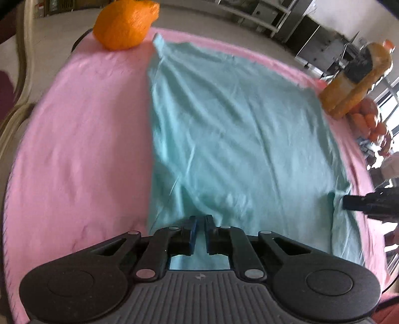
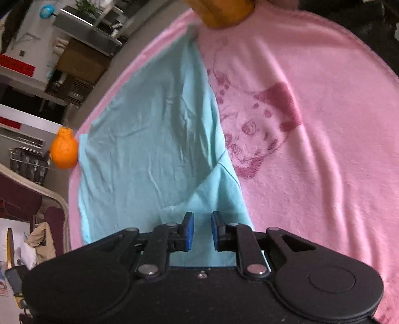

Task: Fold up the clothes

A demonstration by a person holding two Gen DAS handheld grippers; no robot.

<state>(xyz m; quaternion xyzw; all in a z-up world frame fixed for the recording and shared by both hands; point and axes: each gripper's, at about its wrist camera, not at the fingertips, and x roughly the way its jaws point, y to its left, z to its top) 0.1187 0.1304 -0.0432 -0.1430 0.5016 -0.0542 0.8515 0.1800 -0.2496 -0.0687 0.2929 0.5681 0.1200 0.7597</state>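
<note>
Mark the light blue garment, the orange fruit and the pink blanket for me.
light blue garment [image 1: 237, 129], left wrist view, middle of the spread fabric.
orange fruit [image 1: 124, 25], left wrist view, centre of its peel.
pink blanket [image 2: 324, 149], right wrist view, bare area right of the garment.

Left gripper [image 1: 200, 221] nearly closed over teal garment [image 1: 237, 129], pink blanket [image 1: 82, 139]

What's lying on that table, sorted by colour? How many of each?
Pink: 1, the blanket
Light blue: 1, the garment
Orange: 2, the knobbly orange fruit and the juice bottle
Black: 2, the left tool and right tool
Total: 6
</note>
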